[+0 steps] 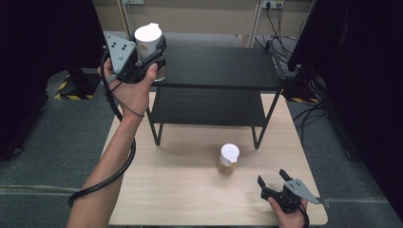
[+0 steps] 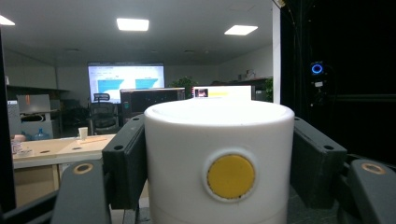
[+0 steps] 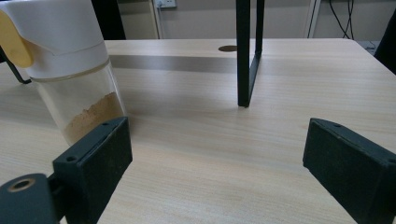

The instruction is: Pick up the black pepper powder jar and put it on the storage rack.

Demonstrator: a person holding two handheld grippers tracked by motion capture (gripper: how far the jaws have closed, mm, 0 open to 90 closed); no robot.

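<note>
My left gripper is shut on a jar with a white lid, held up at the left end of the black shelf's top board. In the left gripper view both black jaws press the white lid, which bears a round yellow button. A second white-lidded jar with brown powder stands on the wooden table in front of the shelf. My right gripper rests open near the table's front right corner, with that jar off to the left of its jaws and apart from them.
The black two-tier shelf stands at the back of the table on thin legs. Its lower board is bare. Cables lie on the floor at the back right. A black cable trails from the left gripper along the forearm.
</note>
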